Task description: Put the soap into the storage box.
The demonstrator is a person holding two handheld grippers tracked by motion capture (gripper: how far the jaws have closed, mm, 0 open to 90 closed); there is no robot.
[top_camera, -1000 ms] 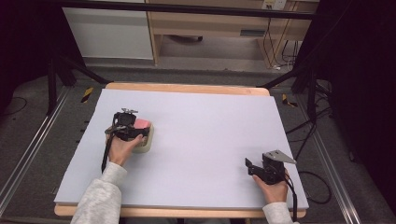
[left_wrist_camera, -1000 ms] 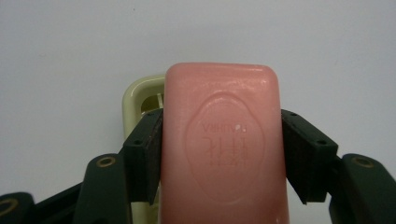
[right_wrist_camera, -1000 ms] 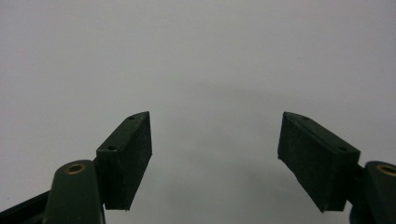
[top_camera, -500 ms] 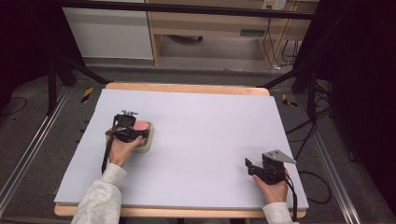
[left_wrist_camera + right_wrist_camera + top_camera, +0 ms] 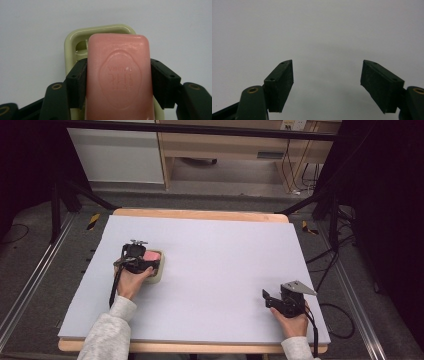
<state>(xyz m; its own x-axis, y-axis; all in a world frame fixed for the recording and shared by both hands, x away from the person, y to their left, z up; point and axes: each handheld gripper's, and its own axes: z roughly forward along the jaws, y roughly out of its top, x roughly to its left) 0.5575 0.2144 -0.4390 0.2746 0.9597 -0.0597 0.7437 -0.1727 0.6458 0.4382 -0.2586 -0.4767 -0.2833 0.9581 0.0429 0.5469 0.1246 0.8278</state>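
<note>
Soap bar [image 5: 119, 77] is pink, rectangular with rounded corners, glossy, with an oval embossed stamp whose lettering is too faint to read; it sits over a pale green soap dish [image 5: 75, 42] on the left part of the white table sheet [image 5: 220, 255], the dish rim and a bit of its inner floor showing past the bar's far-left corner. Left gripper [image 5: 118, 82] pinches the bar, one black pad on each long side. Right gripper [image 5: 327, 82] sits near the front right corner, well apart from the dish, jaws spread over bare sheet.

High view overlooks table [image 5: 210, 250], gripper views close, level, sharing its surface
</note>
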